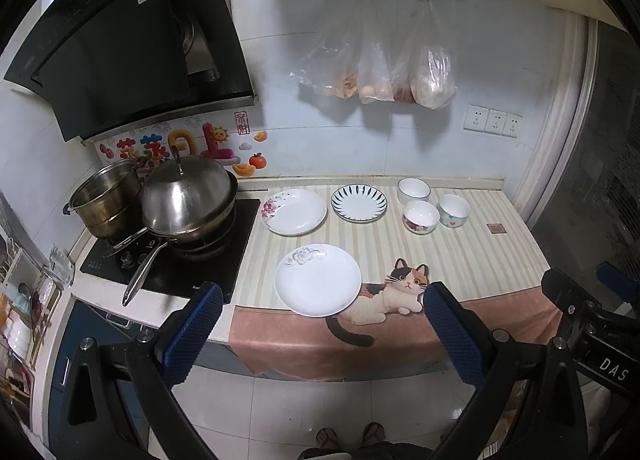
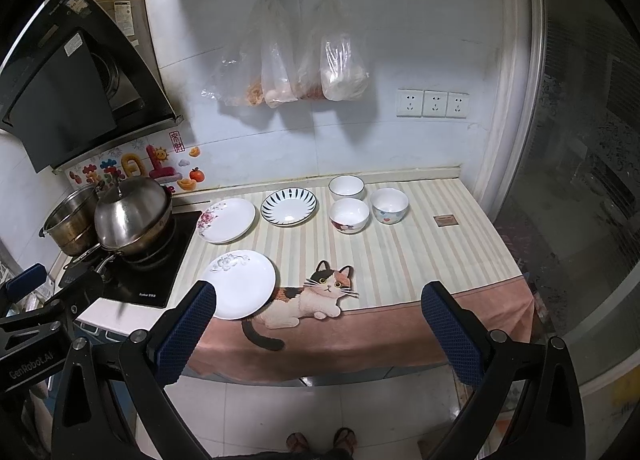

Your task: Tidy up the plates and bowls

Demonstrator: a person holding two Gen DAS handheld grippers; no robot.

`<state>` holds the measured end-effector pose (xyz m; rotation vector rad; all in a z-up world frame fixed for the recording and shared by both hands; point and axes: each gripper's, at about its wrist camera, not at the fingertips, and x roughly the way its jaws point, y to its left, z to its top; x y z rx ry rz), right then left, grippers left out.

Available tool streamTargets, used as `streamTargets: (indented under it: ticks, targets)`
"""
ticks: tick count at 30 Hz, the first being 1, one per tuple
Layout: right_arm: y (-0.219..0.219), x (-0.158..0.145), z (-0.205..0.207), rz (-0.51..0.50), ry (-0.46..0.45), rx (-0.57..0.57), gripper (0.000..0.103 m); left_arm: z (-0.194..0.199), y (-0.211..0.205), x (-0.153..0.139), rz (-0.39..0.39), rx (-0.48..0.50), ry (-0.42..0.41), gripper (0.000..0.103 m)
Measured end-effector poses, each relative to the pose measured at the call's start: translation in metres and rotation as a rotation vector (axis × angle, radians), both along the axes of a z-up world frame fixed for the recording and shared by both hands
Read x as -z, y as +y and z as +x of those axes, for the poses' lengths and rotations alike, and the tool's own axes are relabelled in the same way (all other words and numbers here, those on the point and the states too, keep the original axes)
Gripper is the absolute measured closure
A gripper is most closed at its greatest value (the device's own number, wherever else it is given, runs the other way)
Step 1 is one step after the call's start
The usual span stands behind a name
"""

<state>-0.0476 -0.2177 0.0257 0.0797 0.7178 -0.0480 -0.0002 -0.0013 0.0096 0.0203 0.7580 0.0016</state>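
Note:
Three plates lie on the striped cat cloth (image 1: 480, 260): a white plate with a grey flower (image 1: 318, 280) (image 2: 240, 284) near the front edge, a pink-flower plate (image 1: 294, 211) (image 2: 227, 220) behind it, and a blue-striped plate (image 1: 359, 203) (image 2: 289, 206) at the back. Three bowls stand to the right: a blue-rimmed one (image 1: 414, 190) (image 2: 346, 187), a red-patterned one (image 1: 421, 217) (image 2: 349, 215) and a heart-patterned one (image 1: 454, 210) (image 2: 389, 205). My left gripper (image 1: 322, 334) is open and empty, held in front of the counter edge. My right gripper (image 2: 318, 334) is open and empty, also off the counter.
A stove (image 1: 176, 256) at the left carries a lidded wok (image 1: 186, 200) and a steel pot (image 1: 106, 200), with handles sticking forward. Plastic bags (image 1: 380, 68) hang on the back wall. A glass door (image 2: 580, 180) bounds the right. A small brown square (image 2: 445, 220) lies on the cloth.

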Motion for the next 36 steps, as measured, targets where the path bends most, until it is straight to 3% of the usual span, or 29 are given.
streamTargets:
  ticks: [36]
  targets:
    - [0.0047,-0.0034,-0.0018,-0.011,-0.008,-0.003,0.000,-0.0082,0.0063,0.0004,-0.005,-0.007,-0.017,0.000]
